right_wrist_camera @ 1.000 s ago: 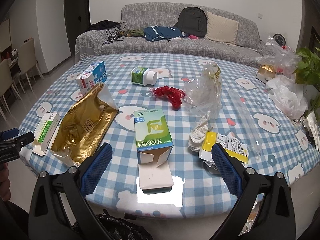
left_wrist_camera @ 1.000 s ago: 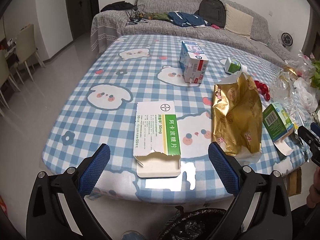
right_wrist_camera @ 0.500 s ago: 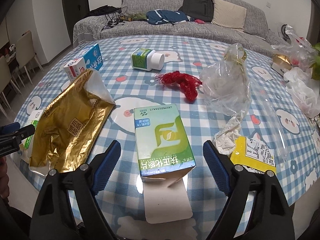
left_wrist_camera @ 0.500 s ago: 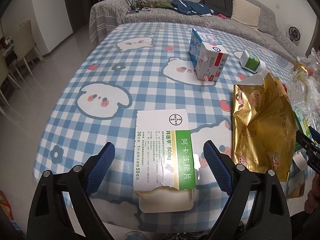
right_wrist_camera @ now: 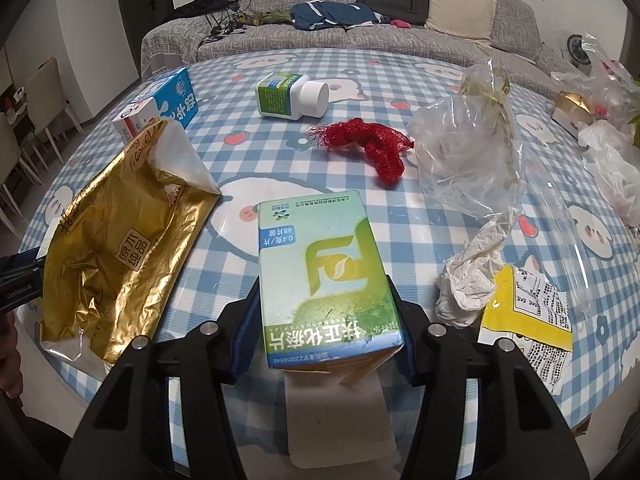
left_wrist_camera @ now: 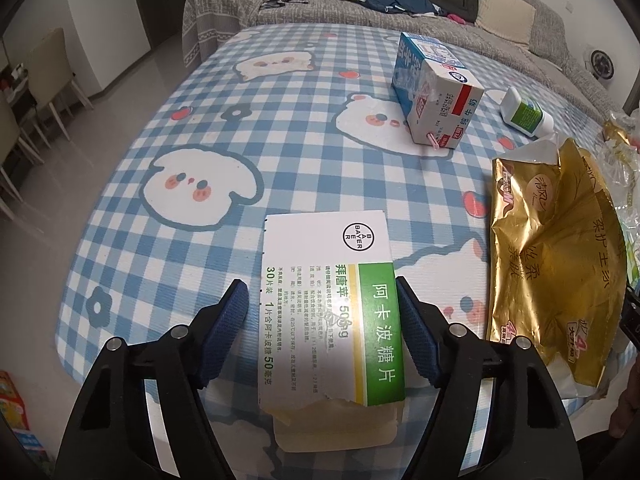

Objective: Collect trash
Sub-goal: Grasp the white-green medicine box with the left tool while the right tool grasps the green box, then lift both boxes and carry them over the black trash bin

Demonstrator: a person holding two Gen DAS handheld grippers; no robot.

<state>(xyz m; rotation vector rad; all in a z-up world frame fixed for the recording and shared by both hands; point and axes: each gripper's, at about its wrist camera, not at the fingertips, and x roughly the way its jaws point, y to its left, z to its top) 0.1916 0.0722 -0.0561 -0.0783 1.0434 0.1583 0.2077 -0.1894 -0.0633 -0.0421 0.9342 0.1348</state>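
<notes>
The white-and-green medicine box (left_wrist_camera: 330, 300) lies at the table's near edge between the fingers of the left gripper (left_wrist_camera: 322, 330), whose right pad touches the box while a gap is seen at the left; the green carton (right_wrist_camera: 326, 276) is pinched by the right gripper (right_wrist_camera: 324, 322). Both should be squeezed squarely across the side walls, lightly enough that the opened flaps are not crushed. The gold bag (right_wrist_camera: 116, 252) lies at nine o'clock of the carton on the blue checked tablecloth (left_wrist_camera: 248, 132); a grey sofa (right_wrist_camera: 400, 28) is seen at twelve o'clock.
</notes>
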